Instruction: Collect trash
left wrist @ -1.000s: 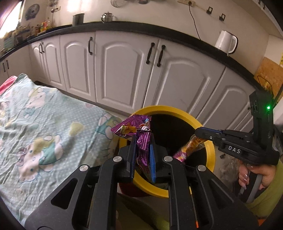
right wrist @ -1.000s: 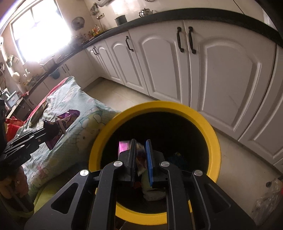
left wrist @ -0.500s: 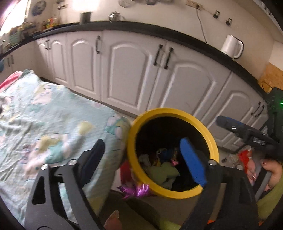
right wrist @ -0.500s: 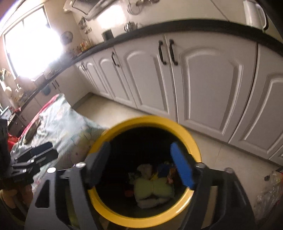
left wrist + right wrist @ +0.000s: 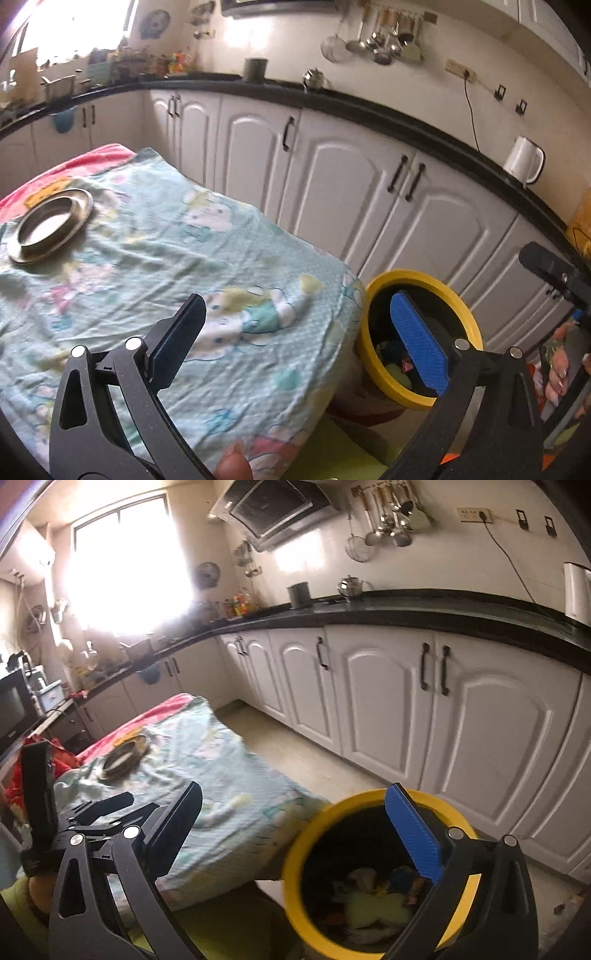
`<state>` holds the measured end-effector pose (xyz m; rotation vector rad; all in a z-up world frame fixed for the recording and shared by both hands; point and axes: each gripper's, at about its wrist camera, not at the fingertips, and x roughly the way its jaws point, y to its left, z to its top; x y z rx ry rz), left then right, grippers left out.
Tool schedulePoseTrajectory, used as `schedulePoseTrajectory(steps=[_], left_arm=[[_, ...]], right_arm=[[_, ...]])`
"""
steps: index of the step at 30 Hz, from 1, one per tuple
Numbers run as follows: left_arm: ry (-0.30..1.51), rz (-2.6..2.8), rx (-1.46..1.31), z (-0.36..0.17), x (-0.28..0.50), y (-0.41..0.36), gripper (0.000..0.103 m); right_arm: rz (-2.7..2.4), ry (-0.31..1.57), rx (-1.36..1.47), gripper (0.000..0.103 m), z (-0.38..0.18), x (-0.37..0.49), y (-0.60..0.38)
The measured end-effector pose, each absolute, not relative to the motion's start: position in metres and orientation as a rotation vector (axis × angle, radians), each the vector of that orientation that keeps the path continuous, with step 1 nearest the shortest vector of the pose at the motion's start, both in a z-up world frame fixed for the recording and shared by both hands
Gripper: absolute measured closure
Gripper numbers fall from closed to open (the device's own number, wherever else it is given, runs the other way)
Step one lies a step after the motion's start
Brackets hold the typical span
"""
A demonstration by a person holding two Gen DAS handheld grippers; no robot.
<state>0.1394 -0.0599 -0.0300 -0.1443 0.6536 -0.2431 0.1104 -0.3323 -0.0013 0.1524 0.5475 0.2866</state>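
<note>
My left gripper [image 5: 299,332] hangs over the corner of the cloth-covered table [image 5: 155,258]. Its jaws are opening wide and nothing is between them. To its right stands the yellow-rimmed bin [image 5: 406,275], with crumpled trash [image 5: 395,365] at the bottom. My right gripper [image 5: 293,823] is above and in front of the bin [image 5: 291,864], its jaws also opening with nothing between them. Wrappers and a pale green piece of trash [image 5: 369,901] lie inside. The left gripper [image 5: 118,801] shows at the left in the right wrist view. The right gripper [image 5: 535,258] pokes in at the right edge of the left wrist view.
A round metal plate [image 5: 48,225] sits on the far left of the table's light blue cartoon cloth. White cabinets [image 5: 388,709] under a black counter run behind the bin, with a white kettle [image 5: 522,160] on top. A hand [image 5: 557,373] is at the right.
Both grippers went from shut on wrappers over the bin to wide open with nothing in them. Both rose and pulled back, and the left one swung left over the table.
</note>
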Motion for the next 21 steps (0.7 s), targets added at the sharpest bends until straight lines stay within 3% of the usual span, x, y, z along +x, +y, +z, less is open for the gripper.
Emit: schedulePoseTrajectory(steps=[13,21], left_arm=[[0.561,-0.169,-0.114,-0.019,0.071,-0.022,0.011],[0.529,-0.156,-0.085,-0.021,0.037,-0.030,0.011]], right_arm=[[0.270,0.427,0.015,0.006,0.002,0.043,-0.261],[0.193,0.495,0.034,0.006,-0.034,0.018,-0.255]])
